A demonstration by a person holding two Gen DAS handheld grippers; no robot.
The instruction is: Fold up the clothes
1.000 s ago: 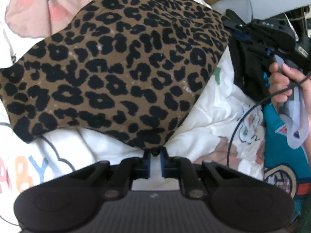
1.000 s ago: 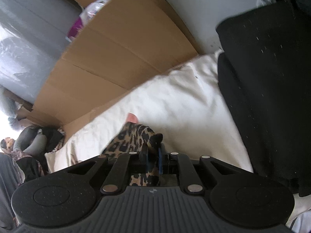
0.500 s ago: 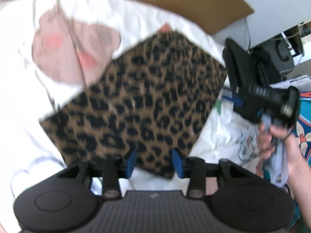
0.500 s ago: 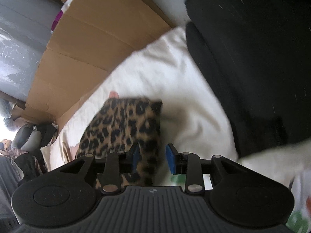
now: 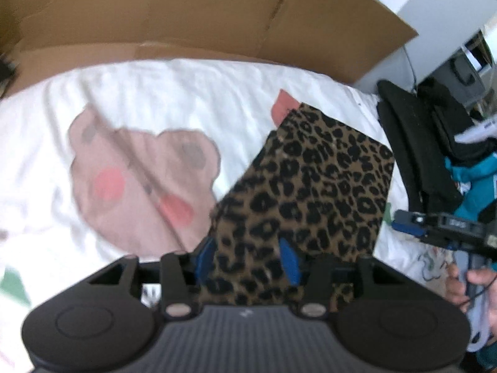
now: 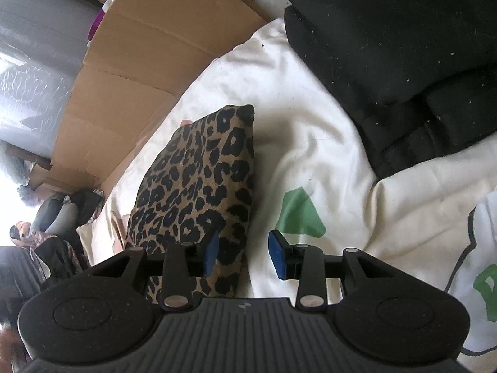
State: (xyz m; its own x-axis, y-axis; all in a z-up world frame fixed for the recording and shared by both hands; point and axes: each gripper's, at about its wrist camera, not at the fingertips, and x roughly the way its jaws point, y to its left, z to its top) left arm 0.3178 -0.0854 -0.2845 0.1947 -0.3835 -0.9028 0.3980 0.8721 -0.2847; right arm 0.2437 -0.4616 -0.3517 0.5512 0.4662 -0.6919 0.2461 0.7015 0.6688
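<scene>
A folded leopard-print garment [image 5: 313, 192] lies flat on the white printed bedsheet [image 5: 155, 93]. My left gripper [image 5: 247, 259] hovers over its near edge. Its jaws are opening, the cloth lies loose below and between the blue pads [image 5: 289, 261], and nothing is pinched. In the right wrist view the same garment [image 6: 202, 186] lies left of centre. My right gripper [image 6: 245, 253] is at its near right corner with jaws opening. Its left pad [image 6: 212, 248] is over the cloth and its right pad over bare sheet. The right gripper [image 5: 435, 227] also shows in the left view, beside the garment's right edge.
A flattened cardboard box [image 5: 217, 15] stands along the far side of the bed. A pile of black clothes [image 6: 403, 62] lies to the right of the garment, with a teal garment [image 5: 475, 180] beyond it. A hand [image 5: 472, 283] holds the right gripper.
Both grippers were shut on the leopard garment's edge; both have let go and opened. The left gripper pulled back and up, and the garment now lies folded on the sheet.
</scene>
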